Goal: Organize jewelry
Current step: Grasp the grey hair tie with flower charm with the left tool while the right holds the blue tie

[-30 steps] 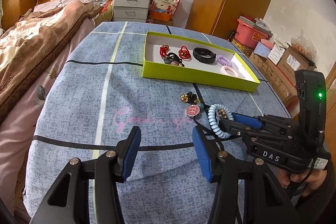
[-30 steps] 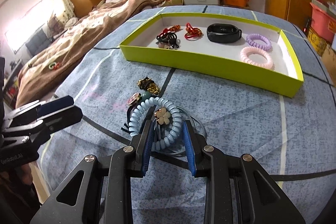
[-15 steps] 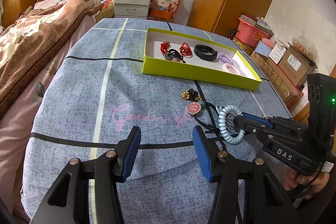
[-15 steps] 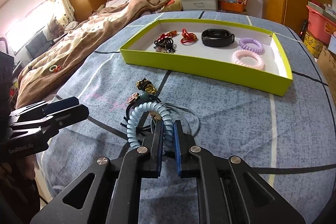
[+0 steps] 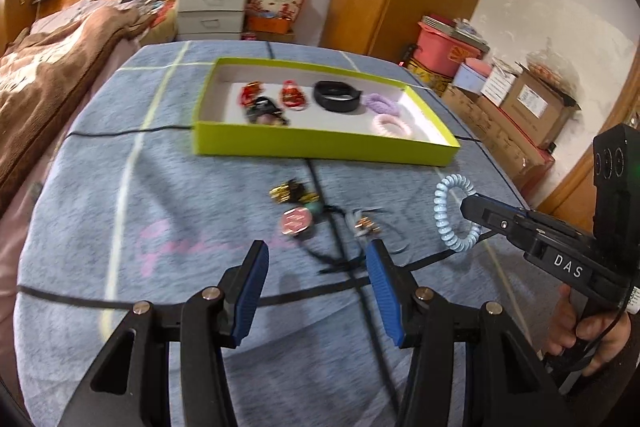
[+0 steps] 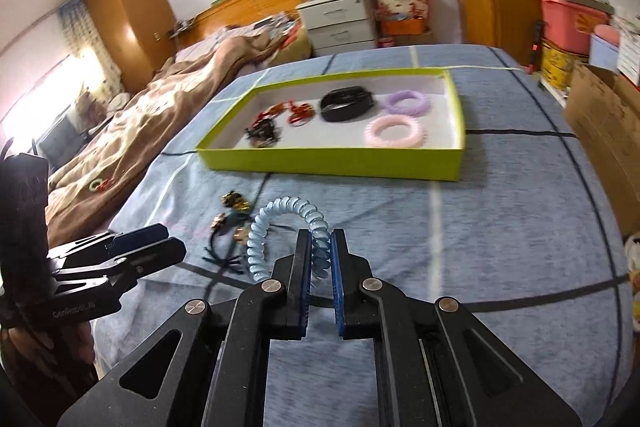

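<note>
My right gripper is shut on a light blue spiral hair tie and holds it above the blue bedspread; it also shows in the left wrist view. My left gripper is open and empty, near a pile of loose jewelry with a pink round piece and gold bits. A yellow-green tray farther back holds red ornaments, a black band, a purple tie and a pink tie.
A brown blanket lies on the bed to the left. A white drawer unit, a wooden wardrobe and cardboard boxes stand behind and right of the bedspread. The left gripper shows in the right wrist view.
My right gripper closed on the blue spiral tie and lifted it off the pile, up and to the right. The left gripper stayed open and shifted slightly.
</note>
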The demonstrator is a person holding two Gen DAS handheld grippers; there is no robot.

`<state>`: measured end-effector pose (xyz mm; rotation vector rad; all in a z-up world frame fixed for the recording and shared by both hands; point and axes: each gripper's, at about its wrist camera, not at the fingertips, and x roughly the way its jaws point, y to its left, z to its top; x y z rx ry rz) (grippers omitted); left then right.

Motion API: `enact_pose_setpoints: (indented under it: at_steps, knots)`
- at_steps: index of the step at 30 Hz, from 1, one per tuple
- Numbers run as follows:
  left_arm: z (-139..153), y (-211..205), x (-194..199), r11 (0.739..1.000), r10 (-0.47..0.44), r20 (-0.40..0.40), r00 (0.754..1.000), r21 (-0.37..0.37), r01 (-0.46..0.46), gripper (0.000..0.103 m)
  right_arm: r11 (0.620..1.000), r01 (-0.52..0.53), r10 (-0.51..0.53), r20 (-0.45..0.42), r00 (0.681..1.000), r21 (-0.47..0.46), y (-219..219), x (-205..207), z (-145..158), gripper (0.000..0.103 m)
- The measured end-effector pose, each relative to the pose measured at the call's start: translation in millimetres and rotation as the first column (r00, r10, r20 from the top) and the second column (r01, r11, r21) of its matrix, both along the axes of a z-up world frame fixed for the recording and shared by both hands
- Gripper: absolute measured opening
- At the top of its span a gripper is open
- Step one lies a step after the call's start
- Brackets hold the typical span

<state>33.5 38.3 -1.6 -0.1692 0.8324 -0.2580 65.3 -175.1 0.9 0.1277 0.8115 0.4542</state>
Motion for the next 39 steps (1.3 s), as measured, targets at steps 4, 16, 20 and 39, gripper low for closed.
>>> enact_pose_setpoints:
  at_steps: [4, 16, 20, 39]
  knots:
    - [1, -23, 9, 0.999, -0.034, 0.004, 0.999, 0.023, 0.034, 0.053, 1.0, 0.028, -0.028, 0.0, 1.0, 0.012, -13, -2, 0, 0.01]
    - [-13, -49, 28, 0.996, -0.024, -0.035, 0.999, 0.08, 0.027, 0.048, 0.999, 0.025, -0.025, -0.013, 1.0, 0.041, -31, 1, -5, 0.01]
    - [-15, -50, 31, 0.997, -0.013, -0.042, 0.999, 0.077, 0.016, 0.039, 0.999, 0.017, -0.017, -0.013, 1.0, 0.046, -32, 2, -4, 0.01]
    - [-15, -47, 27, 0.997, -0.016, -0.024, 1.0, 0.07, 0.018, 0.018, 0.999, 0.008, -0.007, -0.018, 1.0, 0.046, -28, 0, -7, 0.01]
